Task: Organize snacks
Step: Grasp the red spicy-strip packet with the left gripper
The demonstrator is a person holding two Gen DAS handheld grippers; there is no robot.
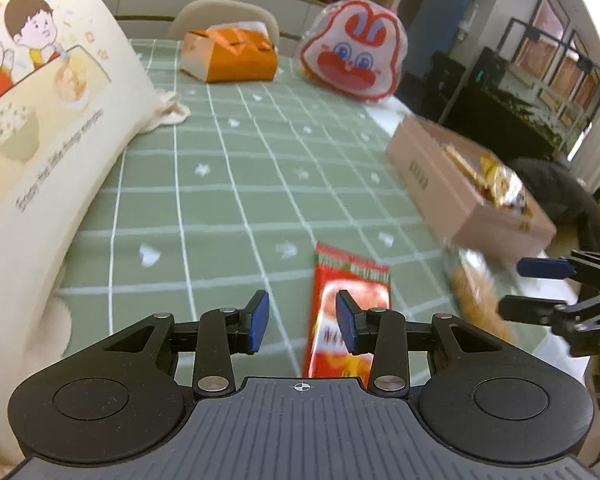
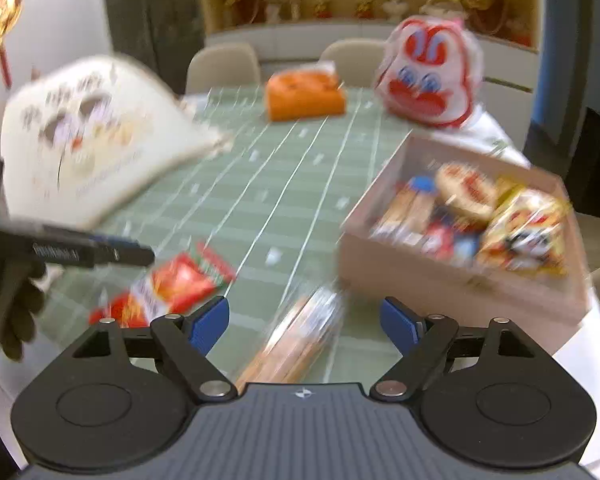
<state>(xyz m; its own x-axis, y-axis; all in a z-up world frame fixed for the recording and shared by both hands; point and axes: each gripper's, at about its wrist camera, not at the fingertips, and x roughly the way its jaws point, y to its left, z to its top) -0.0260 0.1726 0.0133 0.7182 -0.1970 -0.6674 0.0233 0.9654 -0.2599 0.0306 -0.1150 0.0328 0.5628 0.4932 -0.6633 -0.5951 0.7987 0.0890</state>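
Green checked tablecloth [image 1: 236,184] across the middle of both frames; red snack packet [image 1: 350,312] flat on it at lower centre of the left wrist view, lower left [image 2: 172,288] of the right wrist view; left gripper [image 1: 302,322] low over the cloth, blue pads moderately apart, nothing between them, right pad overlapping the packet's picture, contact impossible to judge; right gripper [image 2: 305,322] wide open, empty, a clear-wrapped pack of tan biscuit sticks [image 2: 296,340] lying on the cloth between and beyond the fingers, blurred, touching not certain; same pack [image 1: 480,300] at lower right of the left wrist view, just beside the pink box [image 1: 432,184]; pink box at right of both frames [image 2: 452,276], open-topped, holding several bright wrapped snacks, labels too blurred to read; cream cartoon-printed bag [image 1: 48,128] filling the upper left, also at left [image 2: 96,136] of the right wrist view; orange box [image 1: 232,56] at upper centre, far side of the table; red-and-white rabbit-face pouch [image 1: 354,48] to its right, upright; pale chair [image 2: 224,68] behind the table edge
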